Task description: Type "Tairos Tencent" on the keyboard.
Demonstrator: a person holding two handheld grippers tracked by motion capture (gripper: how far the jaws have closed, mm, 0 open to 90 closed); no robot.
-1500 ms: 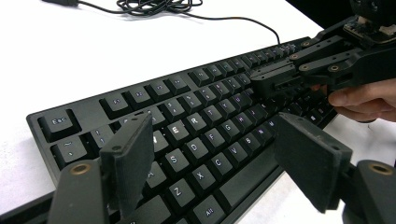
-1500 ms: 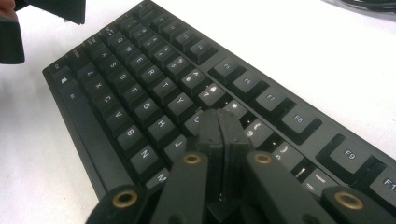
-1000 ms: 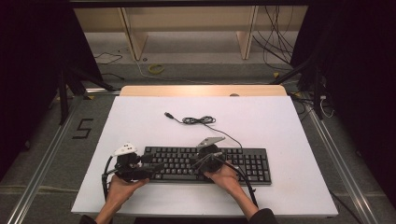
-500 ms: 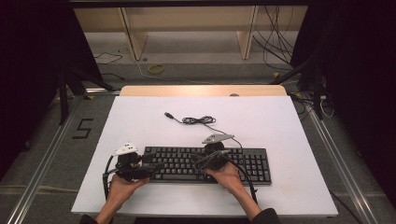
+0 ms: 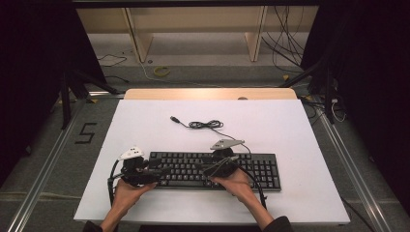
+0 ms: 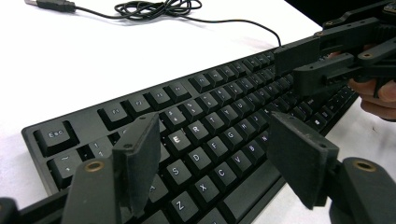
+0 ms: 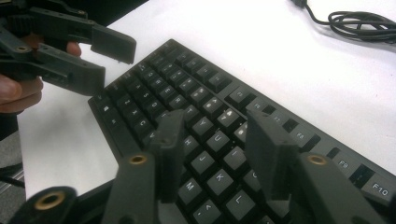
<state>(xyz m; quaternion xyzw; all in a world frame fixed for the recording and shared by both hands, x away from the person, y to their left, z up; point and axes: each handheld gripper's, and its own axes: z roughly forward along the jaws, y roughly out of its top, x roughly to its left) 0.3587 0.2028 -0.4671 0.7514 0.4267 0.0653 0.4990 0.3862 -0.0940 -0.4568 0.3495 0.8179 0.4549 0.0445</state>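
Plainly, both tools hovered with jaws spread and empty over the black keyboard [image 5: 212, 169] at the near middle of the white table [image 5: 290, 125], left gripper [image 6: 219, 163] and right gripper [image 7: 210, 149] angled inward, so they risked colliding.

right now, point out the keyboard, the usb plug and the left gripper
keyboard [image 5: 263, 169]: high view, bare keys at its right end.
usb plug [image 5: 174, 119]: high view, tip of the cable's free end.
left gripper [image 5: 162, 171]: high view, midway between its fingertips, over the keyboard's left end.
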